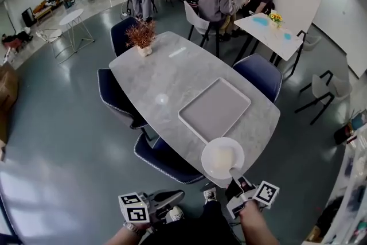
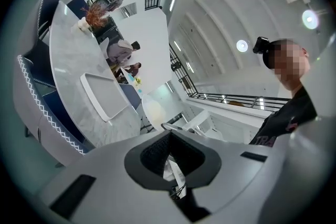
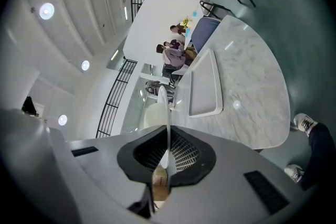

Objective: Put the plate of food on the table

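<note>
1. White plate (image 1: 222, 159) is clamped by the right gripper (image 1: 234, 174) at the table's (image 1: 166, 72) near end.
2. Left gripper (image 2: 169, 157) is closed, empty.
3. Set-down step imo: to be lowered flat, then released.

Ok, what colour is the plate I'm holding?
White; the plate shows best in the head view.
</note>
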A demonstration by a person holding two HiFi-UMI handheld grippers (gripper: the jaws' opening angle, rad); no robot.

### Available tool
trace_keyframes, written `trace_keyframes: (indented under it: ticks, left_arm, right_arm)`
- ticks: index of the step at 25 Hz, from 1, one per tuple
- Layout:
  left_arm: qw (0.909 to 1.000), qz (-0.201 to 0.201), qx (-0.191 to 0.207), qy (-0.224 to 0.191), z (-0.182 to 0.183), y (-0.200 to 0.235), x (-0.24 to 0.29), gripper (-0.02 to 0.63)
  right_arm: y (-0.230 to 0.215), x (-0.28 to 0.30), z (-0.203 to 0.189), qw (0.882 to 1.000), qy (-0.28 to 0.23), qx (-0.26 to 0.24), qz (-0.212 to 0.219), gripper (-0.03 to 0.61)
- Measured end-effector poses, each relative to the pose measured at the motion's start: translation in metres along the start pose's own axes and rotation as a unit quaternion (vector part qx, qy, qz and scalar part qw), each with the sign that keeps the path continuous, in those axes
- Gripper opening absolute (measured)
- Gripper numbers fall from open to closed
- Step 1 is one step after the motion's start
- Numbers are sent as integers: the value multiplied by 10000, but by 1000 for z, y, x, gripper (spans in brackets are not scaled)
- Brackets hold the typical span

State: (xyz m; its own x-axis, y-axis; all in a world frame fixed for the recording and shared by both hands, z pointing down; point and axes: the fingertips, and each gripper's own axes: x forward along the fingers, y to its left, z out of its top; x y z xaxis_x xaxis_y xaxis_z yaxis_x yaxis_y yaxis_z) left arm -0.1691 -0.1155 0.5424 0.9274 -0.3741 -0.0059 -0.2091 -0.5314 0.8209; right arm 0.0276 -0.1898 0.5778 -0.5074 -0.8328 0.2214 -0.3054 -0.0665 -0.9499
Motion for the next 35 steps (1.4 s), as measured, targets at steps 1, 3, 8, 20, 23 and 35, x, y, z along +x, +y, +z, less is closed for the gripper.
trace_keyframes:
  ticks: [1,3,8,20,23,35]
  left_arm:
    - [9999,69,-22,-91,3,3,0,5]
    - [9994,226,-72,-258,10,7,2,6]
    - [9969,563,-84,-538,25,17,19,5]
    - [9885,1170,-232,-933,43,35,62,5]
    - [9852,1324,-305,-1042,42,40,68,5]
    - [9708,1866,-526,-1411,36,47,79,5]
  right_arm:
    - [0,8,8,10000,43,-27,4,18]
    - [-2,24,25,9999,130,-85,-17,18]
    - [-12,62,65,9991,369,-171,-79,18]
    - [-66,155,140,9953,820,-175,-479,18]
    - [-85,181,159,9935,895,-204,-671,18]
    - [-151,257,182,9855,1164,65,-1230,18]
